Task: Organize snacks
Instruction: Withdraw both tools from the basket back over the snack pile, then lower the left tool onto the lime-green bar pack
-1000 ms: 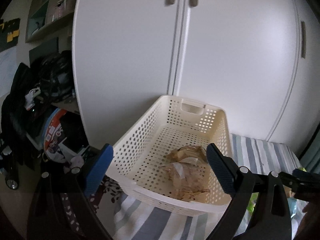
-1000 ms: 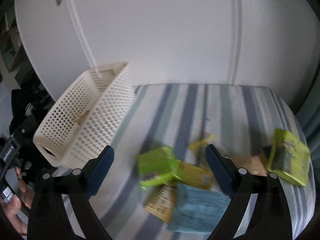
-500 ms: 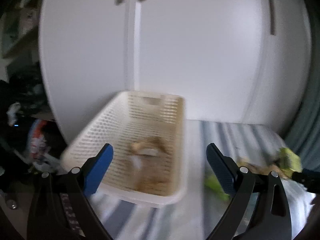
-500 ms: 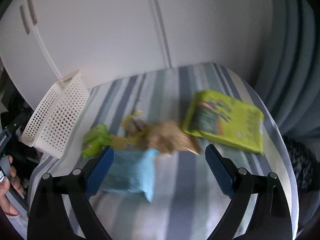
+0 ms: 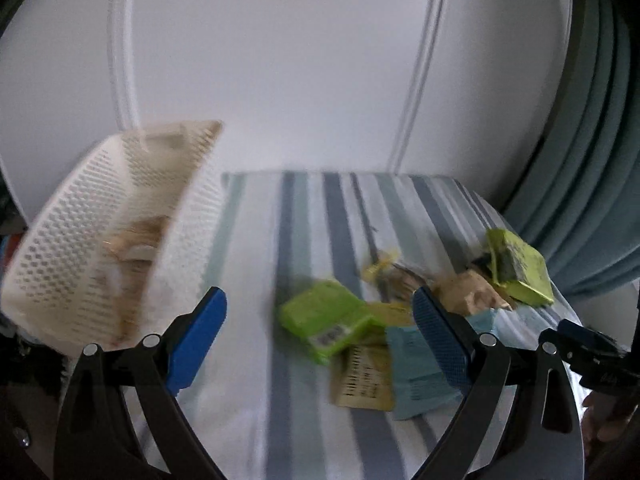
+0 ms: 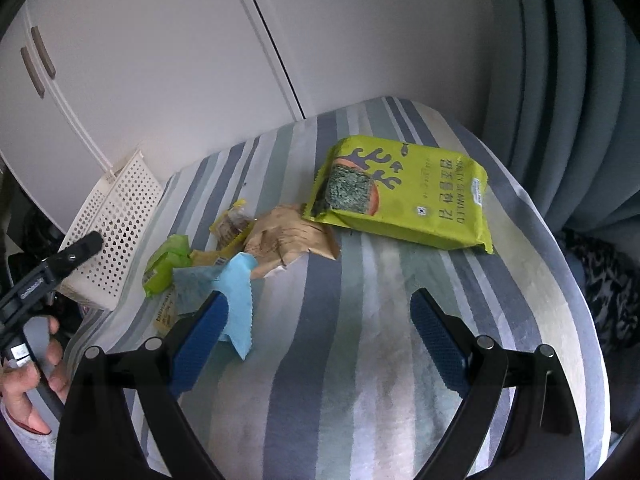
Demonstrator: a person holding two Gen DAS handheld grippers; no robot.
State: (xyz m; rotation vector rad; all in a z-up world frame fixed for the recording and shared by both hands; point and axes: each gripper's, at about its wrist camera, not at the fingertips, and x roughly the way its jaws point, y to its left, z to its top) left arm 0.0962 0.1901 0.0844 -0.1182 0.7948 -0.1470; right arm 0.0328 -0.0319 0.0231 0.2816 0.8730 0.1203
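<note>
On the striped cloth of the bench, most of the snacks sit out in a loose pile, so the tidy-up looks only just begun. Over at the left end stands the cream plastic basket full of little holes, and inside it there is one brownish crinkly packet — too blurry to say more about it. Outside the basket, waiting, are the big lime-green seaweed bag, flat and shiny, the tan crumpled paper bag, a light blue packet with a zigzag edge, a small bright green pack, a little yellow wrapped snack and a flat yellow packet with dark print tucked under the others. All of them feel-look soft and crackly, except the basket, which looks hard and stiff. The left claw is spread wide with nothing in it, hanging over the green pack and the blue packet. The right claw is wide apart too and empty — it hangs over bare cloth, near the blue packet, with the seaweed bag farther ahead. So I think one snack is put away and six are left to move.
</note>
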